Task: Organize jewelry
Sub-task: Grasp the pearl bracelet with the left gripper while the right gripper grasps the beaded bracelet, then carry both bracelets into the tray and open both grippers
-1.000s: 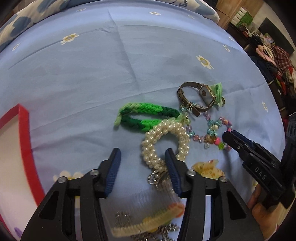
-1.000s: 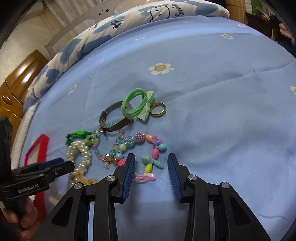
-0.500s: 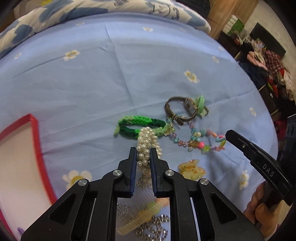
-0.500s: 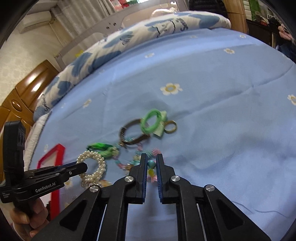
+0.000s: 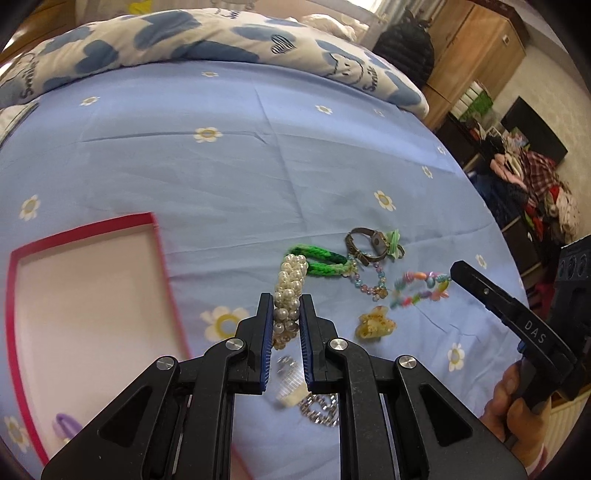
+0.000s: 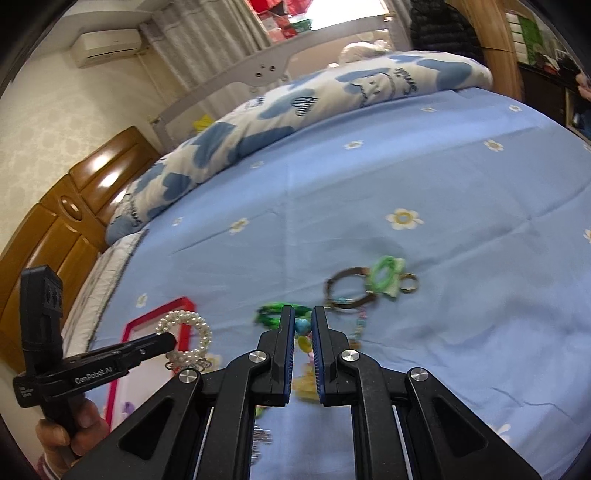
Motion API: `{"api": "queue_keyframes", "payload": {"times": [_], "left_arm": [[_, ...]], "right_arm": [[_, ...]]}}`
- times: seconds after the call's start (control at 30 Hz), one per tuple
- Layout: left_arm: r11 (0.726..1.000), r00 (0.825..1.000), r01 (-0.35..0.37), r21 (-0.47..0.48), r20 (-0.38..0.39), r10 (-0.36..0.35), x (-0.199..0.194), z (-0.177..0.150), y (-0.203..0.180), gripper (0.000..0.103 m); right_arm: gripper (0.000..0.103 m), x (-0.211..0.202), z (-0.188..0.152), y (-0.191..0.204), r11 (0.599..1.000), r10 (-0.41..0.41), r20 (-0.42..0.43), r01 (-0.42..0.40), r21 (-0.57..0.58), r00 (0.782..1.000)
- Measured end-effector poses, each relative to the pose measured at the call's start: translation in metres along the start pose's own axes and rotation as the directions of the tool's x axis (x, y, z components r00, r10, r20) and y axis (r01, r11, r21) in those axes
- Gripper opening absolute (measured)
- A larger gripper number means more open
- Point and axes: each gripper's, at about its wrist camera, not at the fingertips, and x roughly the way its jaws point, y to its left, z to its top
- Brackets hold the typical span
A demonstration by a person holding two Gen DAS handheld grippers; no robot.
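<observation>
L gripper (image 5: 287, 314) clamped on pearl bracelet (image 5: 290, 286), pads pinching the lower part of the loop; rest of loop sticks out past the tips, lifted off the sheet. In R wrist view the same bracelet (image 6: 186, 338) hangs at L tips, in front of the box's far corner. L jaws closed in onto it during the last sec.

R gripper (image 6: 303, 328) clamped on colourful bead bracelet (image 5: 421, 288); a teal bead (image 6: 302, 325) sits between the pads, beads trail below. Those jaws also just closed in.

Red-rimmed box (image 5: 159, 251) to the left of L gripper, pale inside, mostly bare; near rim cut by frame edge. Small purple item (image 5: 66, 424) in its near corner, blurry.

Left on blue sheet (image 5: 184, 155), clustered just beyond tips: green braided band (image 5: 321, 258), watch (image 5: 369, 242), green hair tie (image 6: 384, 275), gold ring (image 6: 408, 284), small pastel bead string (image 5: 369, 280), yellow claw clip (image 5: 375, 325). Clear comb and silver chain (image 5: 321, 410) under L jaws, blurred.

Sheet wide open beyond the cluster up to the folded quilt (image 5: 207, 33). Bed edge on the right, clutter past it.
</observation>
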Motion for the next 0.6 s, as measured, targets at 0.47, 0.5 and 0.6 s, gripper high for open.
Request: {"api": "queue_keyframes", "payload": {"times": [0.47, 0.5, 0.6], "left_arm": [[0.989, 0.998, -0.045, -0.139, 0.043, 0.051, -0.052, -0.035, 0.072, 0.012], [0.988, 0.997, -0.05, -0.149, 0.046, 0.057, -0.056, -0.038, 0.078, 0.012], [0.981, 0.996, -0.063, -0.185, 0.052, 0.073, -0.064, -0.044, 0.095, 0.012]], "right_arm": [[0.009, 0.02, -0.023, 0.083, 0.986, 0.142, -0.082, -0.148, -0.072, 0.986], [0.009, 0.022, -0.026, 0.09, 0.984, 0.151, -0.09, -0.158, -0.078, 0.984], [0.009, 0.027, -0.034, 0.108, 0.978, 0.172, -0.114, -0.184, -0.101, 0.979]]}}
